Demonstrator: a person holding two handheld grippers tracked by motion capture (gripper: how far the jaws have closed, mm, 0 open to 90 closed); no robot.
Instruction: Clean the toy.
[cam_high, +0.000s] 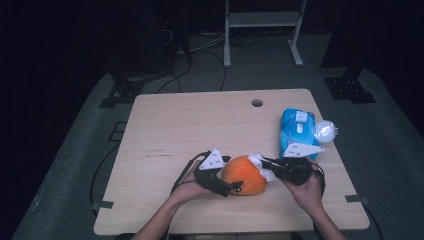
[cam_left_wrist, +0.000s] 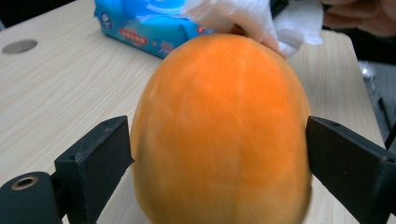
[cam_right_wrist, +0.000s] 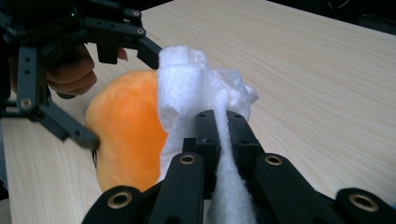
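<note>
An orange, egg-shaped fruit (cam_high: 246, 176) (cam_left_wrist: 219, 126) (cam_right_wrist: 123, 126) lies near the table's front edge. My left gripper (cam_high: 233, 174) (cam_left_wrist: 219, 163) is shut on the fruit, one jaw on each flank. My right gripper (cam_high: 266, 167) (cam_right_wrist: 222, 126) comes in from the right, shut on a crumpled white wipe (cam_high: 260, 165) (cam_right_wrist: 187, 84). The wipe (cam_left_wrist: 243, 18) rests against the fruit's right end. In the right gripper view the left gripper (cam_right_wrist: 120, 93) and the hand that holds it sit behind the fruit.
A blue pack of wet wipes (cam_high: 298, 129) (cam_left_wrist: 144, 28) lies at the right side of the wooden table (cam_high: 190, 125), with a white round object (cam_high: 325, 131) at its right edge. A cable hole (cam_high: 257, 103) is near the far edge. Dark floor and stands surround the table.
</note>
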